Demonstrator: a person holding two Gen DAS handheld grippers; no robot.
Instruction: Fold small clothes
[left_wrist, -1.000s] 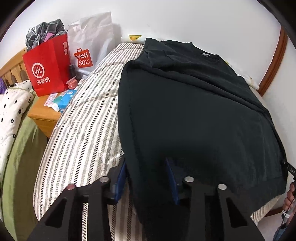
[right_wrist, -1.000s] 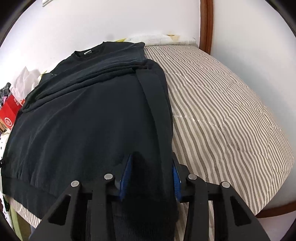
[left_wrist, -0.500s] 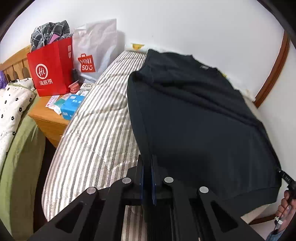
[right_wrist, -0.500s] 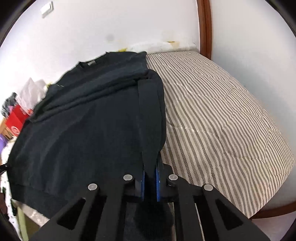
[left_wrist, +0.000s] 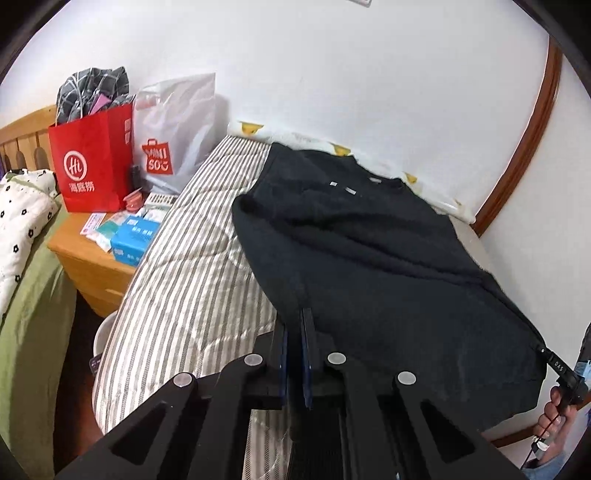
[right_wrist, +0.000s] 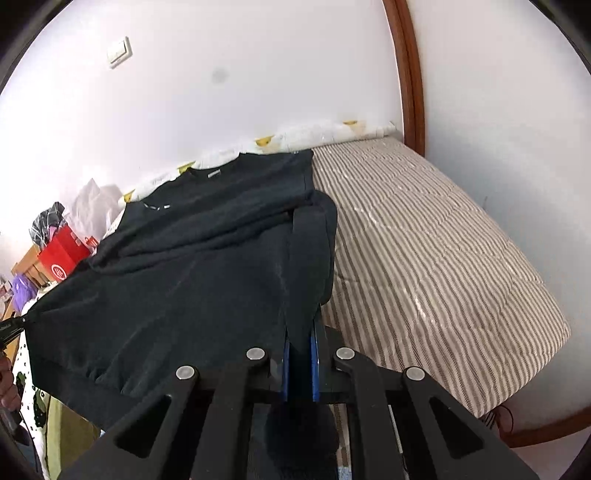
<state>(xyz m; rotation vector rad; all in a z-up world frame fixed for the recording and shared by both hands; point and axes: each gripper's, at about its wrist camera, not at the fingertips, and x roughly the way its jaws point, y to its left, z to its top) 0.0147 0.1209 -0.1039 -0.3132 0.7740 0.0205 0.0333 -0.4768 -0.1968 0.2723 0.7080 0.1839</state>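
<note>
A black sweatshirt (left_wrist: 369, 266) lies on the striped mattress (left_wrist: 184, 280), collar toward the far wall, sleeves folded in over the body. My left gripper (left_wrist: 295, 332) is shut on its near left hem corner and holds it lifted off the bed. My right gripper (right_wrist: 299, 339) is shut on the near right hem corner of the sweatshirt (right_wrist: 192, 280), where the folded sleeve ends. The hem is stretched between the two grippers above the mattress (right_wrist: 436, 266) edge.
A wooden nightstand (left_wrist: 88, 258) at the left carries a red paper bag (left_wrist: 92, 162), a white plastic bag (left_wrist: 177, 129) and a blue box (left_wrist: 133, 240). A green-sheeted bed (left_wrist: 29, 332) is further left. White walls and a brown curved frame (right_wrist: 410, 74) bound the mattress.
Both grippers went from open around the hem to shut on it. They then lifted the near hem up and away from the mattress edge.
</note>
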